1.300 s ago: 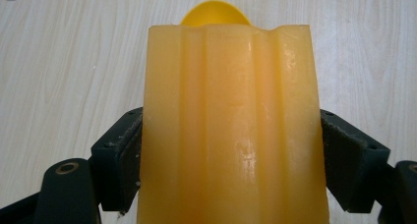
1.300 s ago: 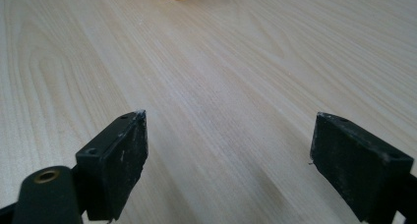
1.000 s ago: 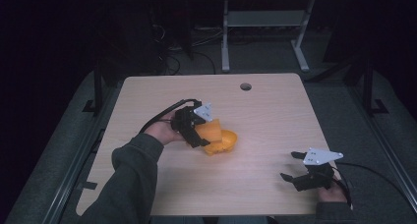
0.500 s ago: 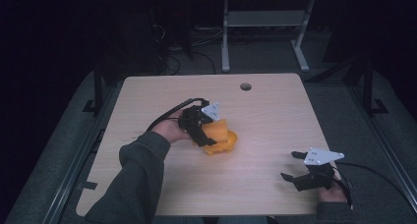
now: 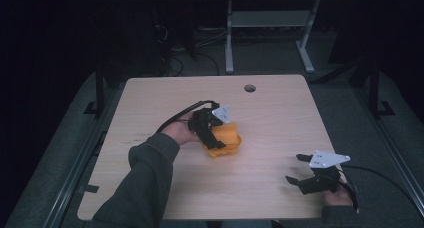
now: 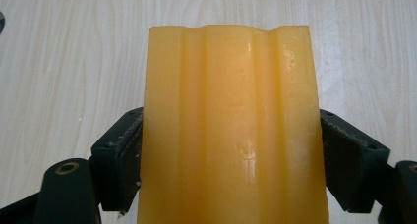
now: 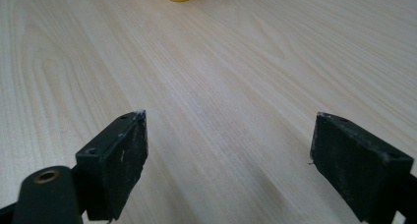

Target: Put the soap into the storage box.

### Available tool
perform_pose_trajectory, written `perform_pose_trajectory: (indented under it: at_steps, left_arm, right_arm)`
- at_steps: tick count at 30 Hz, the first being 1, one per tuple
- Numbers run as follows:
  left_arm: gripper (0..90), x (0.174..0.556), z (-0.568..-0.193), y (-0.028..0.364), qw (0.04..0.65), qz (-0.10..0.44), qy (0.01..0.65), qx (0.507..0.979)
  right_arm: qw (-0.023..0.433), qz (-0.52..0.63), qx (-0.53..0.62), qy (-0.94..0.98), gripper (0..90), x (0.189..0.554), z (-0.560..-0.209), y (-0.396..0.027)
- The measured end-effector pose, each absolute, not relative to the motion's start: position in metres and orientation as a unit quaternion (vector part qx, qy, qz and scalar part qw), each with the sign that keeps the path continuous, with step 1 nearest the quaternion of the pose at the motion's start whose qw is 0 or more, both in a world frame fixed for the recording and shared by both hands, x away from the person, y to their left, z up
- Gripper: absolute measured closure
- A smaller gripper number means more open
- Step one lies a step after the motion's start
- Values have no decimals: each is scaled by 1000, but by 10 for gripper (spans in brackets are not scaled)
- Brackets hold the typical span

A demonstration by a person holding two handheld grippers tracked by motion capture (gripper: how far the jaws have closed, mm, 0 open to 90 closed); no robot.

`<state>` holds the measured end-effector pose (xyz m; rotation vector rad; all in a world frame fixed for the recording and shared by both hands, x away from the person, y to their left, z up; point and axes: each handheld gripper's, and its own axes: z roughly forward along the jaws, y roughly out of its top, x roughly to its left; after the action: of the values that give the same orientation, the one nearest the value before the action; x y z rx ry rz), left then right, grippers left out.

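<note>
Orange block [image 5: 227, 139] near middle of desk [image 5: 150, 103], just below the desk's round hole [image 5: 249, 88]. Left gripper [image 6: 231, 150] fingers clamped on block's two sides. Right gripper [image 7: 228, 150] fingers spread apart, grasping nothing, well right of block.

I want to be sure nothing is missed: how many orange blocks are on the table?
1. The orange block lies near the middle of the table, clamped between the jaws of the left gripper. The right gripper is open, holding nothing, at the table's near right edge.
</note>
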<state>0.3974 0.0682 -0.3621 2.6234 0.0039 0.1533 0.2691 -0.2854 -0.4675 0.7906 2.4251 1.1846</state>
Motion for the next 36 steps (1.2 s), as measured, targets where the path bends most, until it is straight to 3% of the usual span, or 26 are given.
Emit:
perform_pose_trajectory:
  at_steps: [36]
  left_arm:
    - [205,409,-392,61,241,19,8,970]
  right_arm:
    - [165,419,273,850,137,269,-468,-286]
